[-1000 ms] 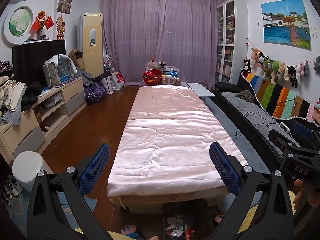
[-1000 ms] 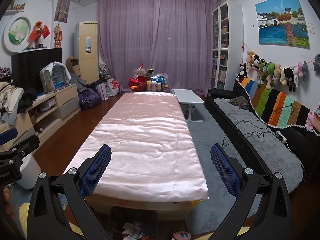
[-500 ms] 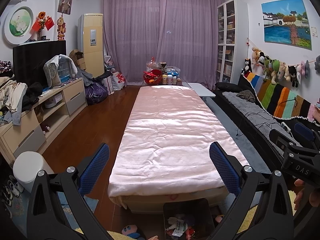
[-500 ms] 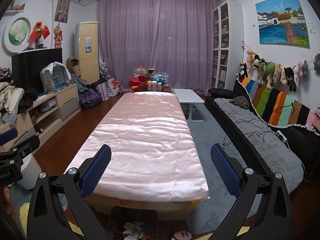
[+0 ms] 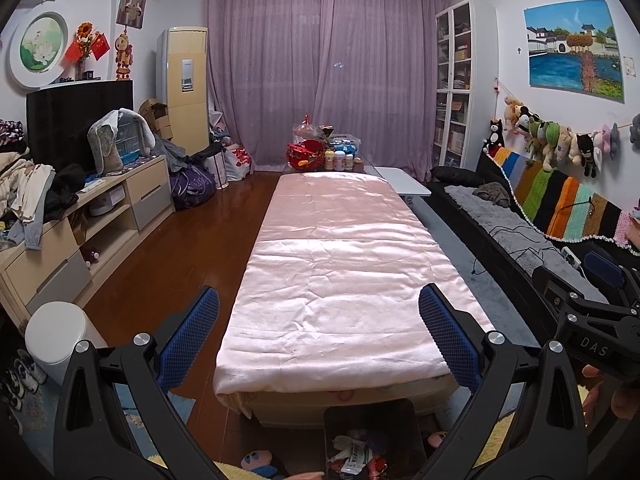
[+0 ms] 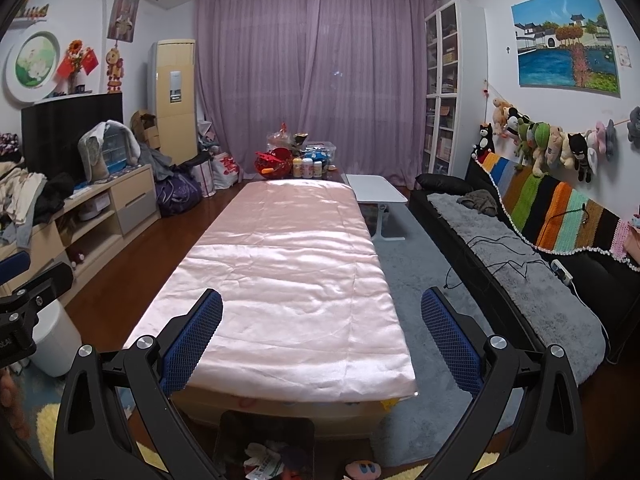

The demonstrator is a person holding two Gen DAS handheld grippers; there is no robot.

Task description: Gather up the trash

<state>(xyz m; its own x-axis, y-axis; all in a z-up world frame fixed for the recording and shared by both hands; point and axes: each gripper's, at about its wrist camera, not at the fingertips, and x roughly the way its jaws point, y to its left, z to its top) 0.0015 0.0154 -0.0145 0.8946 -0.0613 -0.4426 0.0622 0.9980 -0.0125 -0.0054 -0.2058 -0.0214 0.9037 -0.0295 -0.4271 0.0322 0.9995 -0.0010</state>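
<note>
A dark bin (image 5: 372, 436) holding crumpled wrappers and paper trash (image 5: 352, 454) stands on the floor at the near end of the long table. In the right wrist view the same bin (image 6: 266, 446) sits low in the centre, with trash (image 6: 264, 460) inside it. My left gripper (image 5: 319, 328) hangs open above the table's near end, nothing between its blue pads. My right gripper (image 6: 322, 330) is open too, and empty, over the same end. The pink satin cloth (image 5: 340, 272) on the table shows no trash.
A white round bin (image 5: 56, 340) stands left on the wood floor. A low cabinet (image 5: 80, 224) with clothes lines the left wall, and a black sofa (image 6: 520, 264) the right. Bottles and bags (image 5: 324, 152) crowd the table's far end. Plush toys (image 6: 362, 468) lie by the dark bin.
</note>
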